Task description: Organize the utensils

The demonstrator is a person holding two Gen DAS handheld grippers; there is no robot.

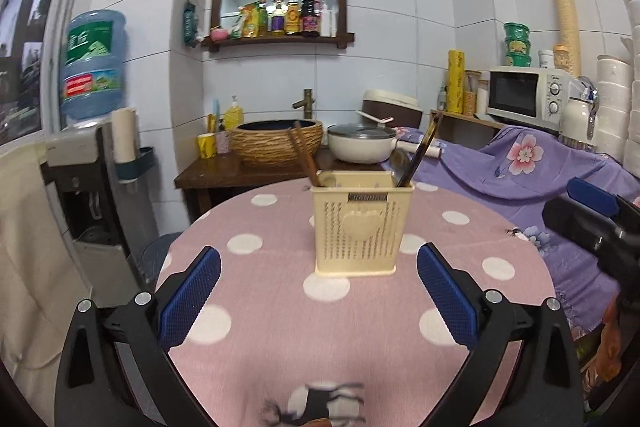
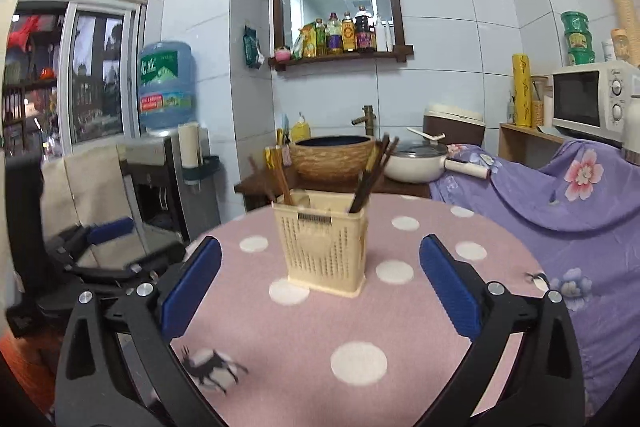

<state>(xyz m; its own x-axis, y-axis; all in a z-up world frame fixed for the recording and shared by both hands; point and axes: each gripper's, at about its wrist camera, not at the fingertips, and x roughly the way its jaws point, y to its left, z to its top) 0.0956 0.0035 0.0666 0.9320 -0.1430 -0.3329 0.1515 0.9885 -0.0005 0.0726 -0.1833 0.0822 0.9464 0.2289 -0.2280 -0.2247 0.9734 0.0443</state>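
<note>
A home kitchen: tiled walls, microwave (image 1: 524, 95), basin sink (image 1: 276, 141), condiment shelf (image 1: 280, 39), water dispenser (image 1: 92, 163).

Each gripper, the left gripper (image 1: 319, 293) and the right gripper (image 2: 320, 289), is made of black plastic arms. Bumpy blue pads (image 1: 191, 297) are fixed inside the jaws. Round silver screws (image 1: 143, 298) are seen just behind the pads.

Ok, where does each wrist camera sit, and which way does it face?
Left wrist: behind the open left gripper, facing the cream plastic utensil basket; the right gripper shows at right.
Right wrist: behind the open right gripper, same basket; the left gripper shows at left.
Shared: basket, pink polka-dot tablecloth.
</note>
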